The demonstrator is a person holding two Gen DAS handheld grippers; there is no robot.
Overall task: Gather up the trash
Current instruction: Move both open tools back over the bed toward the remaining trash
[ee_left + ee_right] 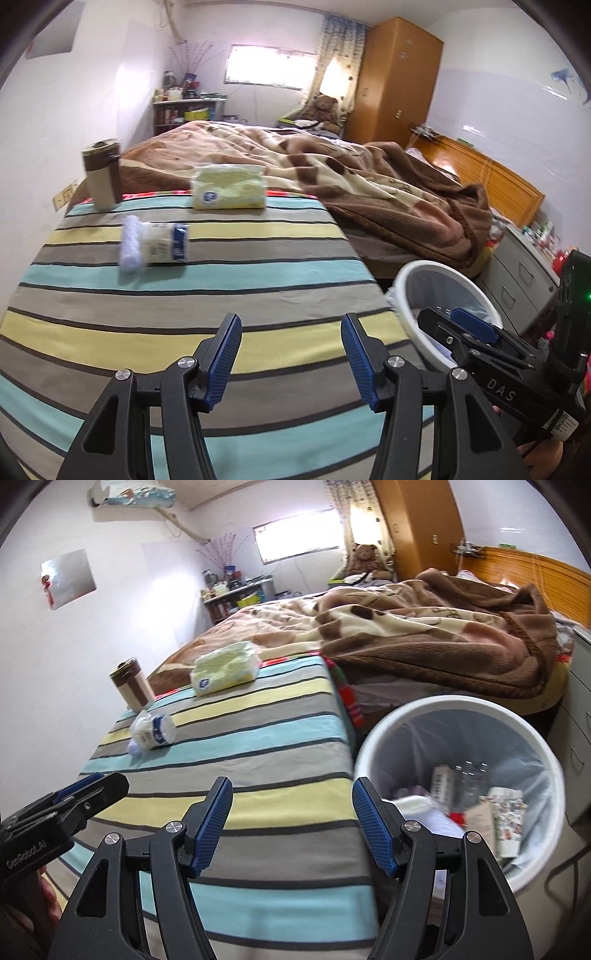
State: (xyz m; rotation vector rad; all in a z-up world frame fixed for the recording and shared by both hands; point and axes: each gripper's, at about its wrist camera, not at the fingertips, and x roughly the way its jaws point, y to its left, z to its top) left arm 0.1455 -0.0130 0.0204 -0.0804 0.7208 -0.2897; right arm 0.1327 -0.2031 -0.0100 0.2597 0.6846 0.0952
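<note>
1. The trash left to collect looks to be the crumpled wrapper [153,248], a clear and white plastic pack with a blue band, lying on its side on the striped surface [221,295].
2. It is probably very light, soft and crinkly, and likely slippery; it should crush under a squeeze, so the bunched middle seems the best place to take hold, rather than the loose pale end.
3. The left gripper [291,356] has its fingers spread with nothing between them; the wrapper lies well ahead of them and to their left.
4. The right gripper [291,825] is also spread and empty, with the wrapper far ahead on its left.
5. The white bin [369,746], already holding scraps, stands just beside the surface's right edge.
</note>
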